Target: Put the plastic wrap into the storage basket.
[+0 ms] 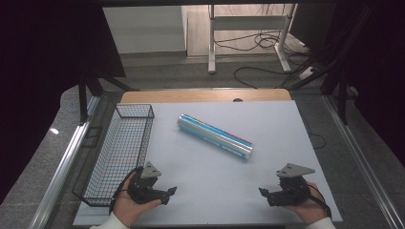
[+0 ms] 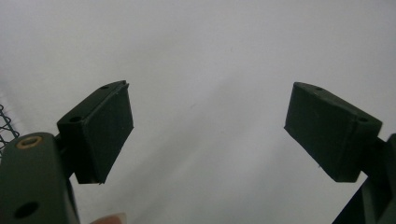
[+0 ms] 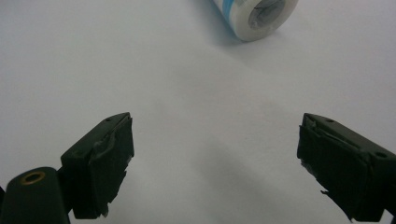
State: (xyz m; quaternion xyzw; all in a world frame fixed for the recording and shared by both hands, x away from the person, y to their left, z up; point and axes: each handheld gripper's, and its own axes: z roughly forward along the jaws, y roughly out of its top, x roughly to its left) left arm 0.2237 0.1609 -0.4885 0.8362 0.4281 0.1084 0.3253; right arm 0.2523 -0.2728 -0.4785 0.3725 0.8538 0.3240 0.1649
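A long roll (image 1: 215, 136) wrapped in blue, white and red lies slantwise in the middle of the white table (image 1: 267, 119). Its near end (image 3: 258, 16) shows at the top of the right gripper view. My left gripper (image 1: 170, 193) rests near the front left, held in a hand, pointing right. In its own view the left gripper (image 2: 208, 133) stands open over bare table. My right gripper (image 1: 262, 193) sits at the front right, pointing left. Its own view shows the right gripper (image 3: 215, 168) open, with nothing between its pads (image 3: 112, 163). Both grippers are well short of the roll.
A black wire basket (image 1: 119, 150) with nothing in it stands along the table's left edge, just behind my left gripper; its mesh (image 2: 7, 123) peeks in at the left. A desk frame (image 1: 248, 28) and cables lie on the floor beyond the table.
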